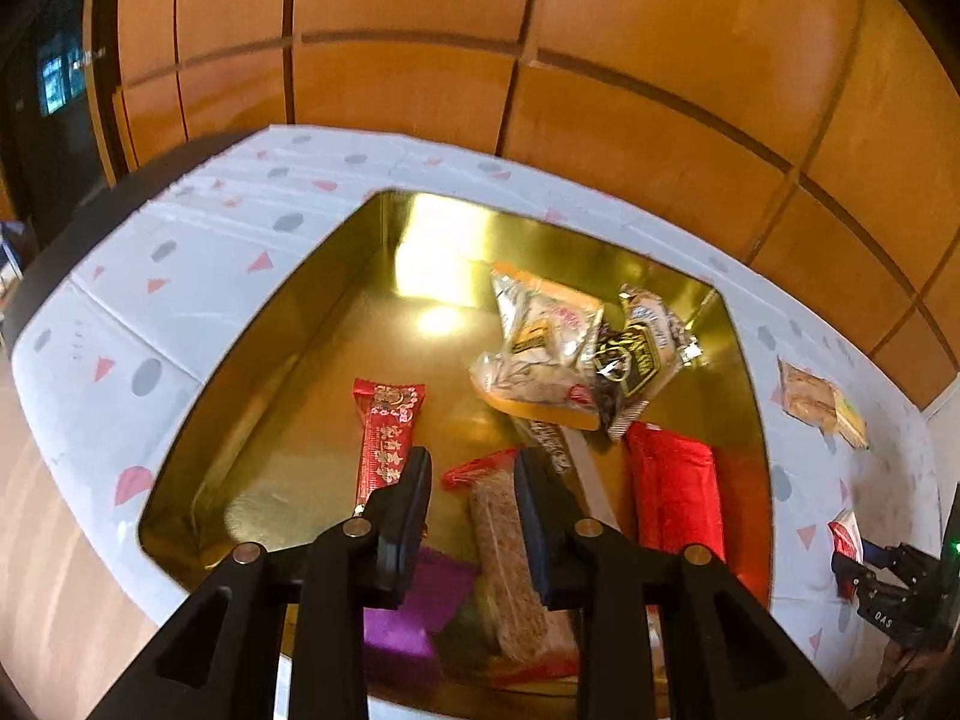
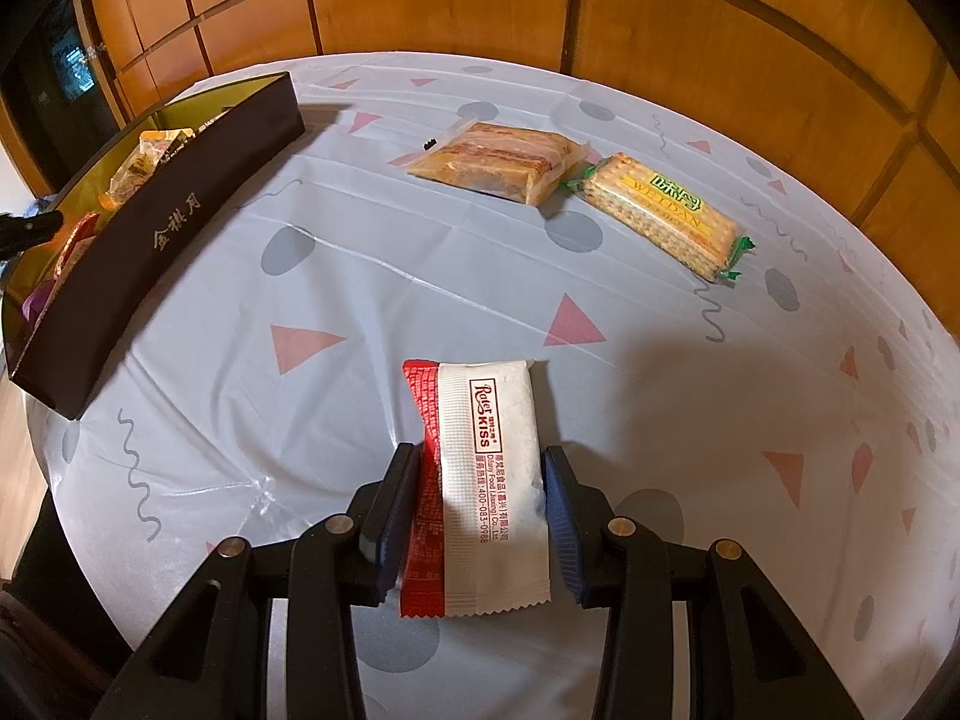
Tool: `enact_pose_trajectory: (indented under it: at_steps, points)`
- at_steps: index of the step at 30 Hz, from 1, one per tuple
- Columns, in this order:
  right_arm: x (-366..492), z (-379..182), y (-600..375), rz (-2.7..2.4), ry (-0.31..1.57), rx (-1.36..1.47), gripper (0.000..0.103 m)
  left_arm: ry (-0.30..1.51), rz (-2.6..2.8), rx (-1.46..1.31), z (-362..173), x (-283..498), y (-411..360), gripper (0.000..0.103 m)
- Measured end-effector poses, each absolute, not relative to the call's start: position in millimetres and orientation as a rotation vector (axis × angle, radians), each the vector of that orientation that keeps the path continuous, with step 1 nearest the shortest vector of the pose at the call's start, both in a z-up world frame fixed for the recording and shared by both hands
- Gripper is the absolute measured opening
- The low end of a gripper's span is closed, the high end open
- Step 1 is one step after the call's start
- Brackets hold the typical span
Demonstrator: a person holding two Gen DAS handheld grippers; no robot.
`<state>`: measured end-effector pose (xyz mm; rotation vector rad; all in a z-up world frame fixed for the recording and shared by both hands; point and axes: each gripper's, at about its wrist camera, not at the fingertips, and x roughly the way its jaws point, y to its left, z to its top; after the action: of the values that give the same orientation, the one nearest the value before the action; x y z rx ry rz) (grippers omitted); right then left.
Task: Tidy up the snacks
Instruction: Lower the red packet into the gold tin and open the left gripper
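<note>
My left gripper [image 1: 473,462] hangs open over a gold-lined box [image 1: 270,420]. A brown crispy bar [image 1: 510,564] in clear wrap lies on the box floor under the gap, free of the pads. Around it lie a purple packet [image 1: 408,618], a red patterned bar [image 1: 387,438], a plain red packet [image 1: 678,492] and clear-wrapped pastries [image 1: 540,354]. My right gripper [image 2: 481,456] is shut on a white-and-red Roter Kiss packet [image 2: 492,480] just above the tablecloth. The box's dark outer wall [image 2: 180,228] stands to its left.
On the patterned white tablecloth [image 2: 420,276] lie a layered cake packet [image 2: 498,162] and a yellow-labelled biscuit pack [image 2: 666,216], both beyond the right gripper. Wooden wall panels [image 2: 450,6] rise close behind the round table. The floor shows past the left edge.
</note>
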<state>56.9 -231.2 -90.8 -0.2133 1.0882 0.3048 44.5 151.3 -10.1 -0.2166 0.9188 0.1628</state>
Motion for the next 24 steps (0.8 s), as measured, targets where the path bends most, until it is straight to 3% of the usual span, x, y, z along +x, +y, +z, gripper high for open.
enact_pose_trajectory:
  at_steps: [24]
  points:
    - [51,-82,-216,0.188,1.143,-0.155,0.034,0.807,0.098,-0.155,14,9,118,0.031]
